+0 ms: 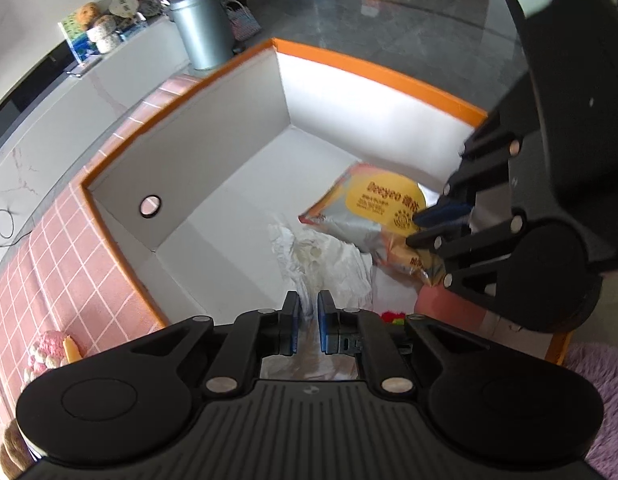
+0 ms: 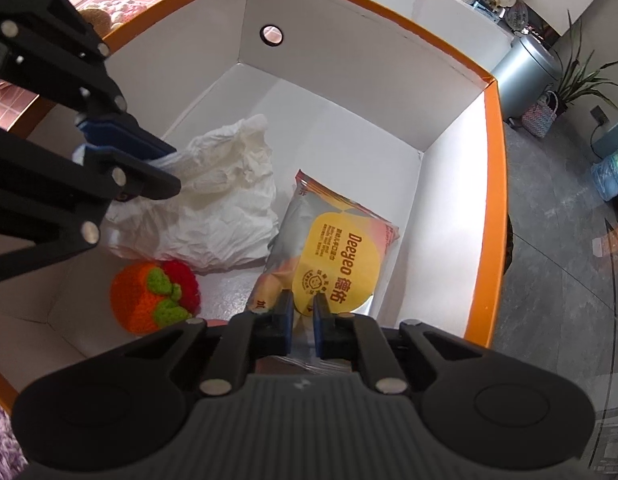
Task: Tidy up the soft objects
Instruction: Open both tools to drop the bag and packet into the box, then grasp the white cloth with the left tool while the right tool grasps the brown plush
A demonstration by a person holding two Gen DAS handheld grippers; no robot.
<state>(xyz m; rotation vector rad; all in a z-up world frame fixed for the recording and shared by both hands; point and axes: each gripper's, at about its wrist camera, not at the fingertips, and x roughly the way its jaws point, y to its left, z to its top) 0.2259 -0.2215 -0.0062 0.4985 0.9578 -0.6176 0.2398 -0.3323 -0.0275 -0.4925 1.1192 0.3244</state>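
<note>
Orange-rimmed box point(image 2: 494, 184) walls closely flank both tools.

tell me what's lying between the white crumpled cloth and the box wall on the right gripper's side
The yellow wipes pack lies there, in the right gripper's grip, between the white crumpled cloth and the box wall; the right wrist view shows it best.

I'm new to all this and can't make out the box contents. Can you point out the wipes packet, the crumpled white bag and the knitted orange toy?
wipes packet point(image 2: 333, 256): right wrist view, on its yellow label.
crumpled white bag point(image 2: 225, 200): right wrist view, on its wrinkled middle.
knitted orange toy point(image 2: 133, 300): right wrist view, on its orange body.
</note>
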